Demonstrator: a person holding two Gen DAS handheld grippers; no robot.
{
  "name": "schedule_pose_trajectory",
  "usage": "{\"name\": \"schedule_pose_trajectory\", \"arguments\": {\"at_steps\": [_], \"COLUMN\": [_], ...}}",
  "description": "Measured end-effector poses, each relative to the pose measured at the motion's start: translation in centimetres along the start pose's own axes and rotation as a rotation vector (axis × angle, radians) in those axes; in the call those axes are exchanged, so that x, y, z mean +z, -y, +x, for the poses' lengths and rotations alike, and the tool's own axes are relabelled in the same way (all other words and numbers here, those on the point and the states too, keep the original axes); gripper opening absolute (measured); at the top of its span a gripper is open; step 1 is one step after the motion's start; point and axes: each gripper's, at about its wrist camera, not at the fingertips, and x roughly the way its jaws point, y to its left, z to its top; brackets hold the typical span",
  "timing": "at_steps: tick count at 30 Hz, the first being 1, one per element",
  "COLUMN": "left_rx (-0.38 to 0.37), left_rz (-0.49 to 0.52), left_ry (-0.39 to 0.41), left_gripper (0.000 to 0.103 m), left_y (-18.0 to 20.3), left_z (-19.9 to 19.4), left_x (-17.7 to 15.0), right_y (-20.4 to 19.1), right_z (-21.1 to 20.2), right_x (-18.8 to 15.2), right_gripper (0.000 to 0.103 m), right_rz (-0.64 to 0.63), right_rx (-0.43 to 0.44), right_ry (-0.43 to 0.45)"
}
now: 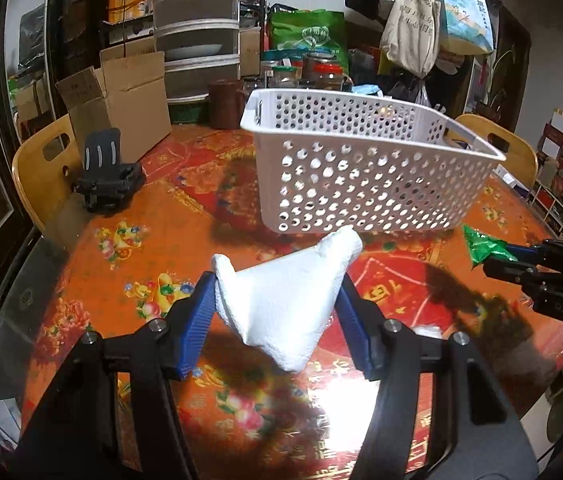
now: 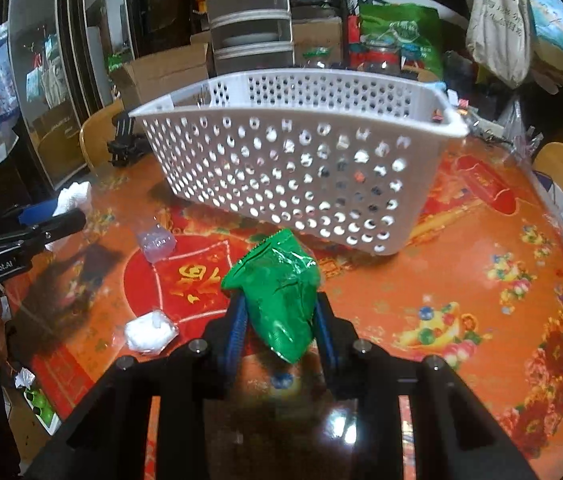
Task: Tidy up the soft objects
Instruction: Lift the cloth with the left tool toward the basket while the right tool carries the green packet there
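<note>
Here, low in the left wrist view, the left gripper (image 1: 277, 300) is clenched on a white tissue (image 1: 285, 300): its blue fingers (image 1: 197, 320) press the wad from both sides, and the tissue hangs clear of the table (image 1: 121, 280), with one corner reaching up toward the basket (image 1: 361, 168). At the right edge of that frame the right gripper (image 1: 493, 258) comes in sideways, pinching a green packet (image 1: 481, 248).

In the right wrist view, the right gripper (image 2: 277, 312) sits at lower centre, closed around that green packet (image 2: 273, 292), which bulges up between the blue fingers (image 2: 233, 328). Just left of it on the red patterned table (image 2: 481, 280) lies a white wad in clear wrap (image 2: 149, 332). Farther up and left rests a small clear pack (image 2: 156, 243). At the left edge the left gripper (image 2: 55, 210) shows side-on with the tissue (image 2: 75, 196) at its tip.

Beyond both grippers, at mid-frame, the white perforated basket (image 2: 301, 160) stands on the table; through its holes I cannot tell what is inside. Left of it in the left wrist view a black stand (image 1: 107, 178) sits near the table edge, with an open cardboard box (image 1: 121, 104) behind it. Jars, a drawer tower and hanging bags fill the top of both frames.
</note>
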Motion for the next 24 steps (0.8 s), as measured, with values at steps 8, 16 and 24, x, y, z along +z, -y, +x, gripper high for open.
{"name": "schedule_pose_trajectory", "arguments": {"at_steps": [8, 16, 24], "left_rx": [-0.015, -0.030, -0.062], "left_rz": [0.003, 0.007, 0.016], "left_ry": [0.042, 0.061, 0.084], "left_gripper": [0.057, 0.056, 0.057], "left_y": [1.2, 1.8, 2.5], "left_z": [-2.2, -3.4, -4.5], "left_x": [1.4, 3.1, 5.8], "right_y": [0.0, 0.2, 0.5], "right_z": [-4.0, -6.8, -8.8], "right_x": [1.1, 2.6, 5.0], "right_gripper": [0.032, 0.032, 0.032], "right_rz": [-0.005, -0.020, -0.030], "right_rx": [-0.010, -0.032, -0.042], "right_ry": [0.079, 0.136, 0.188]}}
